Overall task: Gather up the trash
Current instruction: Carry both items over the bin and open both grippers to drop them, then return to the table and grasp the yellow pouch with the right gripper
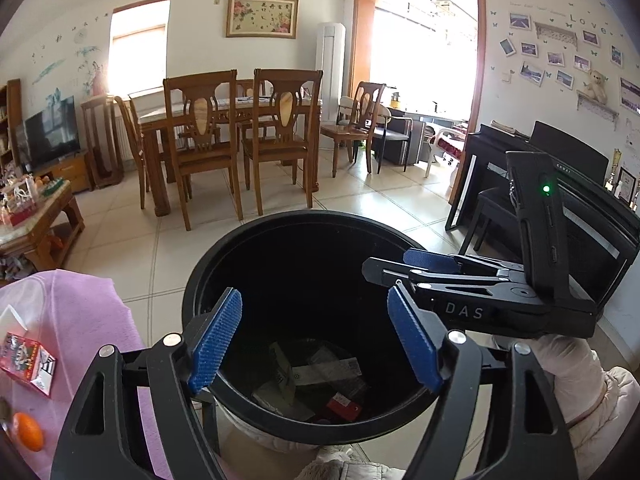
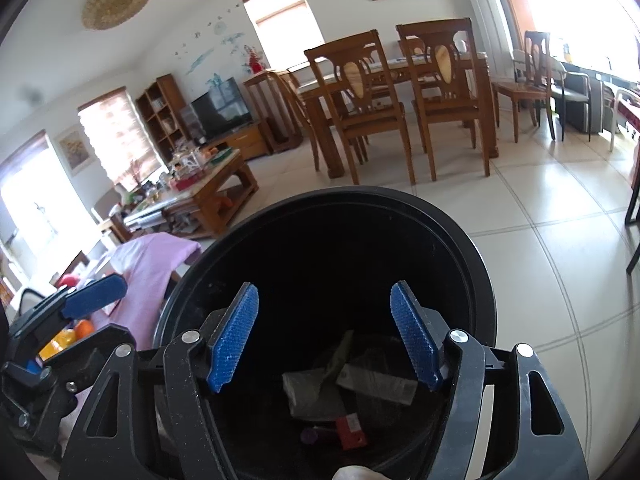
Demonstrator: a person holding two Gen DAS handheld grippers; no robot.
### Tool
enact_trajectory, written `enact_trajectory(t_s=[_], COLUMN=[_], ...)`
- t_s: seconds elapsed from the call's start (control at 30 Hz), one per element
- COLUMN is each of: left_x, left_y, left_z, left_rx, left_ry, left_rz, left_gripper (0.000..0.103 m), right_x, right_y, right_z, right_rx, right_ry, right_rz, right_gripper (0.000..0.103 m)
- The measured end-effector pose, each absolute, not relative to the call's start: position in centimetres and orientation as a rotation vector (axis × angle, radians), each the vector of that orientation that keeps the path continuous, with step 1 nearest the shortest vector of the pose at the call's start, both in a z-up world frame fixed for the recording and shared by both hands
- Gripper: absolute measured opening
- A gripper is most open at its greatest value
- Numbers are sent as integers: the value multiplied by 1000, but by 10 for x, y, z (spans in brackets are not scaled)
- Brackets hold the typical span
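A black round bin (image 1: 304, 240) fills the lower centre of both wrist views, its rim just beyond the blue pads. The left gripper (image 1: 316, 336) is seen in its own view with the jaws spread apart and nothing between them; the right gripper (image 2: 324, 334) is likewise held over the bin mouth with its jaws apart and empty. In the left wrist view the right gripper is also seen at the right of the frame, carried by a hand in a white glove (image 1: 568, 364).

At the bottom of the bin, collected trash is seen — crumpled grey wrappers (image 2: 320, 388), a small red packet (image 2: 352, 432) and a purple cap-like piece (image 2: 309, 436).

At the lower left of the left wrist view a pink cloth (image 1: 80, 320) is laid over a surface just beside the bin, and on it a red printed carton (image 1: 30, 362) and an orange fruit (image 1: 27, 431) are seen — both outside the bin.
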State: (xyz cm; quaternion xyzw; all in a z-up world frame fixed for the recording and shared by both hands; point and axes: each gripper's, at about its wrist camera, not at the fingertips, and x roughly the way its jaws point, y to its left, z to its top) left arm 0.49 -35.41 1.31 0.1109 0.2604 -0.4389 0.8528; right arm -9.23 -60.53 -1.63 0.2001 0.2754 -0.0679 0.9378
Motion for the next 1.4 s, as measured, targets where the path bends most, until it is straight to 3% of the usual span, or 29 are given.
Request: enact_trajectory(t_s=[0.37,0.73,0.93,1.2,1.4], left_x=[-3,12,29,60,77], left_y=[-296,-188,-109,-5,25], left_z=[37,35,31,3,-20], left_rx=[183,103,52,44,176], left_ry=[491,503,534,657,772], left_rz=[-854,-670,-523,-348,-304], left_gripper=[84,97,98,98,98], right_x=[-77,-31,-9,1,-5], right_y=[-553,-439,-367,-270,-219], right_z=[10,37,43,37,26], right_rx=[349,253,187,41,-45], right_ry=[551,560,596,666,692], right_rz=[-82,103,235,453,531], right_gripper=[76,84,93,94,94])
